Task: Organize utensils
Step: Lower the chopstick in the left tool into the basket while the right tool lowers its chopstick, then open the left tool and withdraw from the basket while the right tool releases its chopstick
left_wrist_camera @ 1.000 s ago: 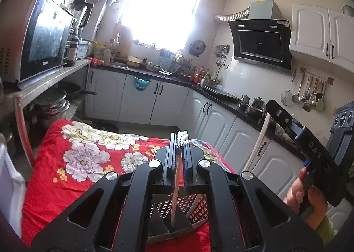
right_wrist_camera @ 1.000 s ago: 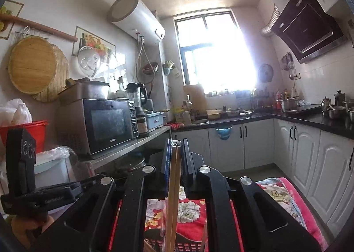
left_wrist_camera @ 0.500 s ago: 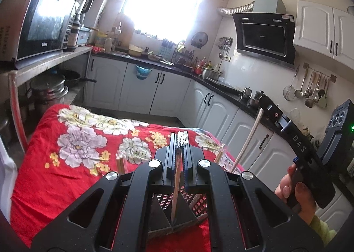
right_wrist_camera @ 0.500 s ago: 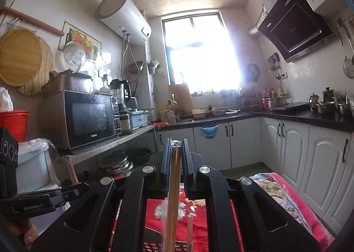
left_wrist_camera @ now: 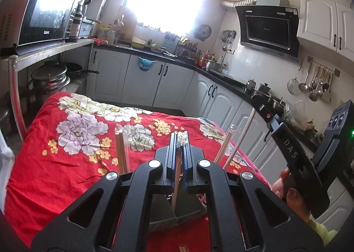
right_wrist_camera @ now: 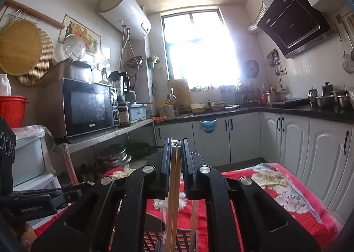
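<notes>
Behind left gripper [left_wrist_camera: 181,159] | basket [left_wrist_camera: 177,212] mostly hidden | chopstick [left_wrist_camera: 176,187] clamped

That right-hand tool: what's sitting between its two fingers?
A wrapped pair of chopsticks stands between the fingers of the right tool, lower end toward the black basket. The right wrist view shows it.

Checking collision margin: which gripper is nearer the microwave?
Left. The left gripper is on the microwave side of the table; the right gripper sits farther off, on the range hood side. Both grip chopsticks.
</notes>
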### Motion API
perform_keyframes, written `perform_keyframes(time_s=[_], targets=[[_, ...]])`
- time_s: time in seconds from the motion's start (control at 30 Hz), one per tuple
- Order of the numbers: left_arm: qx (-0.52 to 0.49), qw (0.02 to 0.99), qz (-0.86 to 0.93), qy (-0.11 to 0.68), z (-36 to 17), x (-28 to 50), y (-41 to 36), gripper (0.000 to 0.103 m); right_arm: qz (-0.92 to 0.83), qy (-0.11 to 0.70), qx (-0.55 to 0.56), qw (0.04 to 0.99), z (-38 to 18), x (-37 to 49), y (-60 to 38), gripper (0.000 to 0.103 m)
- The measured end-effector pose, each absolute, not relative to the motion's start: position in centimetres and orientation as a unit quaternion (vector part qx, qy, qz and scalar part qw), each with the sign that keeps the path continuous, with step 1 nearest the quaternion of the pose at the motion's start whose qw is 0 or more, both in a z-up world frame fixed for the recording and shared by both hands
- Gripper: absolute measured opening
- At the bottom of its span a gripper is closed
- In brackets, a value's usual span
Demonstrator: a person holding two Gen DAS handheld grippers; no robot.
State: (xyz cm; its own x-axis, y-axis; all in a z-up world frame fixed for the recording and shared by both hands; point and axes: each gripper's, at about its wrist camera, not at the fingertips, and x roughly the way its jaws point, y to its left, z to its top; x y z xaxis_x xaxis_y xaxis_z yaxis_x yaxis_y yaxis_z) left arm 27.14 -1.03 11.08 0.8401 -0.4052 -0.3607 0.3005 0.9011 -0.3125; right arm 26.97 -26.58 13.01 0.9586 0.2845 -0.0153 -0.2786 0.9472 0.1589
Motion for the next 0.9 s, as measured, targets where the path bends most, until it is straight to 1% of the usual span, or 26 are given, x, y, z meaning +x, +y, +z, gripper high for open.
perform_keyframes(time_s=[0.47,0.77,0.83,0.9], targets=[[-0.126,0.95,-0.179,0.224,9.7,26.8,-0.6,0.002,0.142,0.053,0.094,0.984,10.8,26.2,-26.8,0.012],[-0.133,0.947,-0.173,0.237,9.2,26.1,0.0,0.003,0.136,0.079,0.079,0.984,10.0,24.7,-27.0,0.014],[-0.141,0.944,-0.175,0.241,9.2,25.9,0.3,0.003,0.133,0.083,0.078,0.985,9.9,24.4,-27.3,0.014],[-0.141,0.944,-0.171,0.243,9.2,25.8,0.4,0.008,0.129,0.087,0.081,0.984,9.8,24.2,-27.5,0.015]])
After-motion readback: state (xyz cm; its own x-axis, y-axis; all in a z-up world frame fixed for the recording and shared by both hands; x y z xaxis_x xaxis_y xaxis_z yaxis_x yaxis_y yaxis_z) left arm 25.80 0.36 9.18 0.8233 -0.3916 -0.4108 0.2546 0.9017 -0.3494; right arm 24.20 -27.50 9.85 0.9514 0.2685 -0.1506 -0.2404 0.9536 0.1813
